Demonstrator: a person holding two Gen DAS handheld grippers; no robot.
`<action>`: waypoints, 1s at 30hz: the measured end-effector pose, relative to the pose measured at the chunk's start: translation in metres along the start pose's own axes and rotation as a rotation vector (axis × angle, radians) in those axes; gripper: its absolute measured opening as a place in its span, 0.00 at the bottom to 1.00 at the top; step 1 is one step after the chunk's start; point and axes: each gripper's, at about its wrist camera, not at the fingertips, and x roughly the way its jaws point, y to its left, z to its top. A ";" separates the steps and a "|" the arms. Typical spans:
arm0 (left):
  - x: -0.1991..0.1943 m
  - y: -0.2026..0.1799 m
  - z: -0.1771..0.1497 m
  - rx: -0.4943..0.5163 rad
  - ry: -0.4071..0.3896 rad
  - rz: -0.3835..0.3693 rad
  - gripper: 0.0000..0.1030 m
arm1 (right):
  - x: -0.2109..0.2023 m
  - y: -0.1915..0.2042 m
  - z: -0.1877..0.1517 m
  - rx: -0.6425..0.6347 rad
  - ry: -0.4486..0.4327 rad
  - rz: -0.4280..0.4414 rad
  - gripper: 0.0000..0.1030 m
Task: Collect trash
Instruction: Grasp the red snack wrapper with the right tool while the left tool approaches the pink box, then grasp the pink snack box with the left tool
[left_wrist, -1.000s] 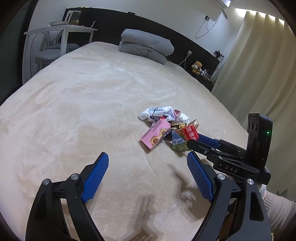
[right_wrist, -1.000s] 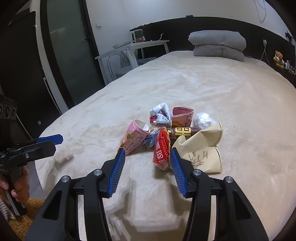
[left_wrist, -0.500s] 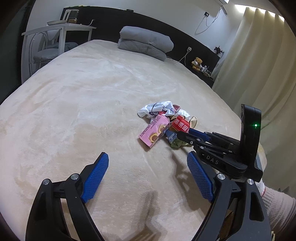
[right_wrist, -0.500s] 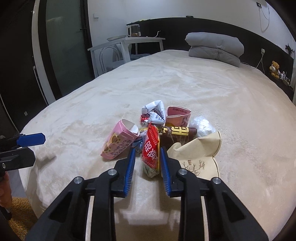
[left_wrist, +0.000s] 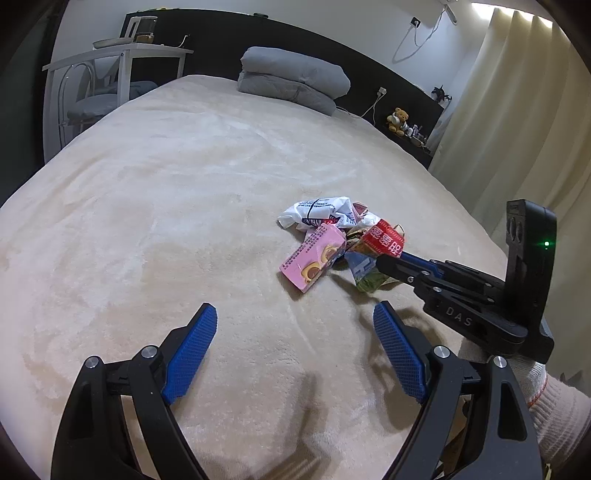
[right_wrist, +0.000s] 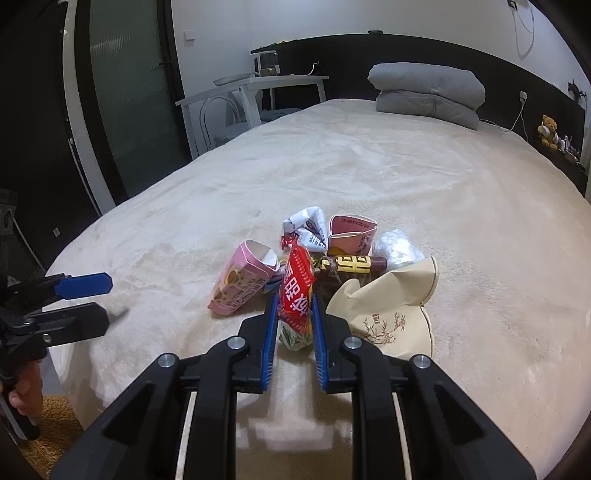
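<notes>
The red wrapper (right_wrist: 296, 291) now sits pinched between the right gripper's (right_wrist: 294, 306) fingers, which have just closed on it. The left gripper (left_wrist: 295, 334) stays wide and empty; lifting looks next.

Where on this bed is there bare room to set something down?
Bare bedspread runs from the trash pile up to the folded grey duvet and toward the white desk. Crowded: the pile around the right hand-held gripper.

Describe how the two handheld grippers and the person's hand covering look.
Both grippers are black, angular frames with silver bolts and blue cross-hatched pads on the fingers. The left gripper matches the right gripper. Seen from the left wrist camera, the right one carries white "DAS" lettering and an upright black block with a green light. A white knitted glove with a red-orange cuff stripe is worn.
</notes>
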 end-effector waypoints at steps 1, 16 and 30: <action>0.001 0.000 0.001 0.002 0.001 0.000 0.83 | -0.004 0.000 0.000 0.005 -0.006 0.005 0.18; 0.052 -0.017 0.009 0.163 0.041 0.067 0.83 | -0.069 -0.019 -0.008 0.070 -0.058 0.049 0.18; 0.094 -0.033 0.018 0.280 0.043 0.102 0.82 | -0.105 -0.044 -0.023 0.114 -0.039 0.028 0.18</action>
